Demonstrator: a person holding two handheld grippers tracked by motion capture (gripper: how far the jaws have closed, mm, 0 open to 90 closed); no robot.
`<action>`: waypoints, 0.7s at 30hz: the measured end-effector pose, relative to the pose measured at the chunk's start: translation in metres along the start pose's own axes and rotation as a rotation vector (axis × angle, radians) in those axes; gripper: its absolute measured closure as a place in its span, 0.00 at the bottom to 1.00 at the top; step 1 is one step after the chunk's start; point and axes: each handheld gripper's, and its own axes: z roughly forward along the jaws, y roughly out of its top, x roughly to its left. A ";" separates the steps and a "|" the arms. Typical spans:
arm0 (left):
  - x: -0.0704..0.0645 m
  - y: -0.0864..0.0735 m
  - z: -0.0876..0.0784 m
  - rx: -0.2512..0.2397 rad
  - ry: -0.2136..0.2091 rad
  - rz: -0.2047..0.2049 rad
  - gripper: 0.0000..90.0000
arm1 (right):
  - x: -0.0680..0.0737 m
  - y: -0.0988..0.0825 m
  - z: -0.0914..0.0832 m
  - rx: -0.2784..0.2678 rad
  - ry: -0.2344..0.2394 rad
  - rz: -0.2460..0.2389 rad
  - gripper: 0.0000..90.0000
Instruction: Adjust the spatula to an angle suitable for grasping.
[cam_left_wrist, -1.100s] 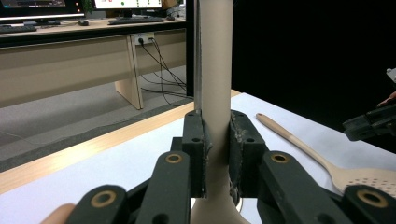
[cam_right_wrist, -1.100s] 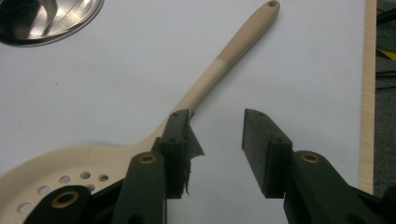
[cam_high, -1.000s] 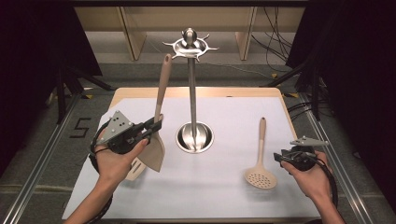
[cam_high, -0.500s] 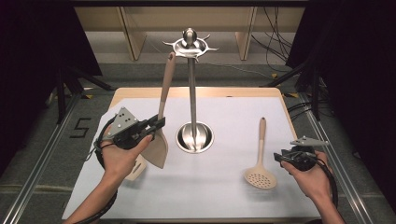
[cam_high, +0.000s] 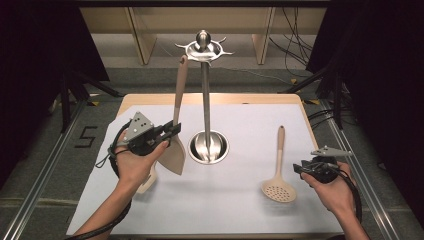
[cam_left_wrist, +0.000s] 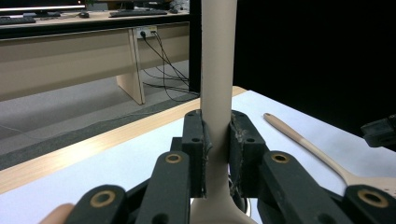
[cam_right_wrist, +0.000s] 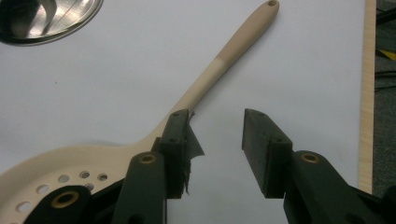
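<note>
My left gripper is shut on the handle of a beige spatula and holds it upright above the white mat. The spatula's blade hangs below the jaws, and the handle tip is close to the hooks of the steel utensil stand. In the left gripper view the pads press on the spatula handle from both sides. My right gripper rests open at the right. A beige slotted spoon lies flat just left of it. In the right gripper view the spoon handle passes by the left jaw of my right gripper, and nothing lies between the jaws.
The stand's round steel base sits mid-mat and its pole rises to a ring of hooks. Another cream utensil lies on the mat under my left hand. The white mat covers a wooden table. Dark stands flank both sides.
My left gripper has carried the spatula a little up and to the right, bringing the handle tip closer to the stand's hooks. The right gripper and the slotted spoon have stayed put.
</note>
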 end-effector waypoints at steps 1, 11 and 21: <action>0.000 0.000 0.001 -0.001 0.000 -0.002 0.86 | 0.000 0.000 0.000 0.000 0.001 -0.001 0.69; -0.001 -0.001 0.009 0.010 0.003 0.001 0.86 | -0.002 -0.001 0.002 -0.012 -0.002 -0.026 0.69; -0.001 -0.002 0.016 0.015 0.002 -0.008 0.86 | 0.002 -0.001 0.001 0.013 0.003 0.024 0.69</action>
